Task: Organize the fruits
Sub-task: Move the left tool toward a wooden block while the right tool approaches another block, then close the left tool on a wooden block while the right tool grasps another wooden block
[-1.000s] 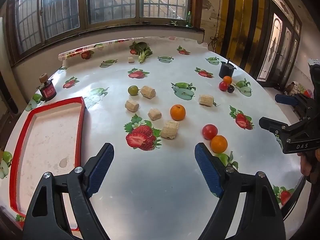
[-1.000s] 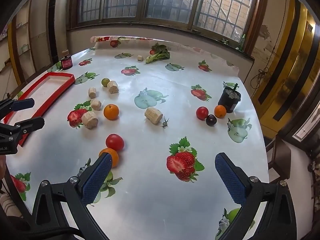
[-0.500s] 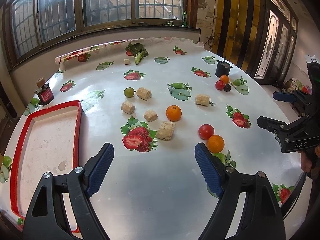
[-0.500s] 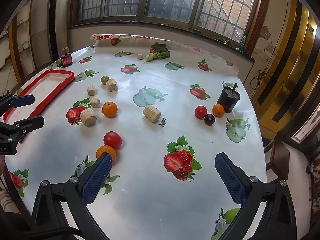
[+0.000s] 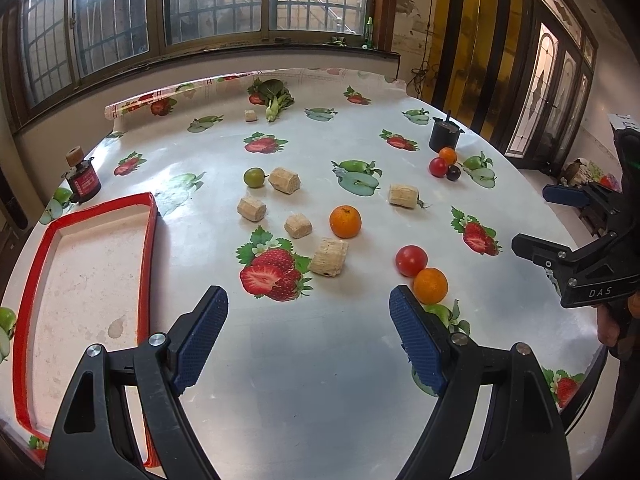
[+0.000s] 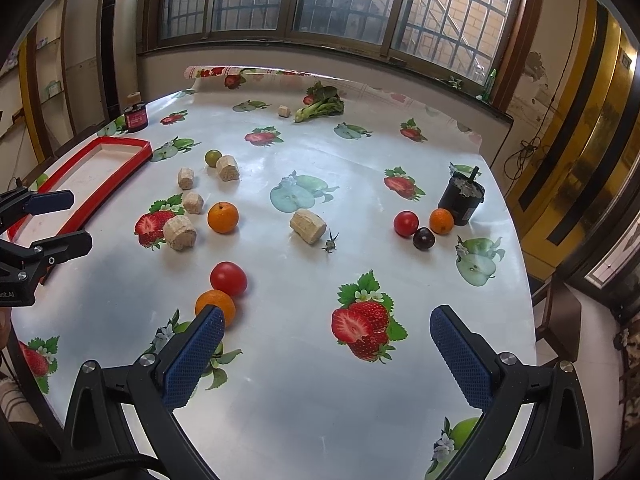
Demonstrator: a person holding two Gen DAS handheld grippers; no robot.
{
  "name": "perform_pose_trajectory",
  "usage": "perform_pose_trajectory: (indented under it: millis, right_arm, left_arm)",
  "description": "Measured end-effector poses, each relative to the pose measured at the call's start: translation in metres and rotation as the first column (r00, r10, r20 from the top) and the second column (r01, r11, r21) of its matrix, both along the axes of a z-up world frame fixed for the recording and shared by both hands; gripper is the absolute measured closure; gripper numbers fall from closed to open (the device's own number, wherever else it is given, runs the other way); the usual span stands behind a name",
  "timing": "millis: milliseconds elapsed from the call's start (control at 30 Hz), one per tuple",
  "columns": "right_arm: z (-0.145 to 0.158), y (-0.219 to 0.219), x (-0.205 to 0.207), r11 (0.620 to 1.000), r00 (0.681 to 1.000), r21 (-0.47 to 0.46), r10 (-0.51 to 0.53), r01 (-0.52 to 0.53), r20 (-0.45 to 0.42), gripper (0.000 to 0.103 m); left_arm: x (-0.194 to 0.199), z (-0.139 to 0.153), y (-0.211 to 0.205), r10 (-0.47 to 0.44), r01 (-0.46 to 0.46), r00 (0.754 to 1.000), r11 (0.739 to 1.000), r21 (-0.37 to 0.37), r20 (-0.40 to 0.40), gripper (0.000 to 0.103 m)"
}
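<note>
Both claws, left claw (image 5: pixel 308 334) and right claw (image 6: pixel 326 350), hang spread apart and empty over the glossy worktop (image 5: pixel 320 380), while the nearest orange (image 5: pixel 430 285) sits right of centre touching a tomato (image 5: pixel 411 260): light, round, likely to roll, best pinched across its middle.

Scattered over the tabletop (image 5: pixel 320 380) — a glossy cloth printed with strawberries and apples — lie several beige cork-like chunks (image 5: pixel 329 257), well apart from one another. A leafy green vegetable (image 6: pixel 322 106) rests near the far edge, a small chunk just beside it. A black pot (image 6: pixel 460 200) stands at the right side. A dark jar with a red label (image 5: pixel 83 180) sits at the left — barred windows (image 5: pixel 216 4) run behind.
</note>
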State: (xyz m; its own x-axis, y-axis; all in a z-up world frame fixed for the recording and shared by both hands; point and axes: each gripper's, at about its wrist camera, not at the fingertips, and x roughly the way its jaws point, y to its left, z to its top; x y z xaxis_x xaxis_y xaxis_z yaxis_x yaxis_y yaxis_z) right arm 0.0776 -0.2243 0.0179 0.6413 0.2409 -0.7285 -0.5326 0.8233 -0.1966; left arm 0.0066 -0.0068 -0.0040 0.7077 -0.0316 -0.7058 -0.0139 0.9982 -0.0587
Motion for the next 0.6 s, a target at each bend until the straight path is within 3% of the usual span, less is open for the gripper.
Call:
perform_pose_trajectory:
  millis: [200,400,600]
  right_arm:
    - [-0.007,-0.003,0.012,1.0,1.0,0.021,-0.001,0.002,-0.027,0.0]
    - [-0.02,-0.008,0.043,0.993,0.993,0.118,-0.005,0.019,-0.119,0.002]
    - [-0.034,0.017,0.08,0.984,0.982,0.179,0.026,0.008,-0.185,0.021]
  left_arm:
    - [0.019,-0.009,-0.002,-0.009,0.008,0.999,1.0,-0.017,-0.04,0.02]
    - [0.053,-0.025,-0.008,-0.033,0.031,0.995,0.999,-0.024,-0.097,0.02]
    - [0.077,-0.038,-0.011,-0.057,0.051,0.991,0.997,-0.051,-0.12,0.02]
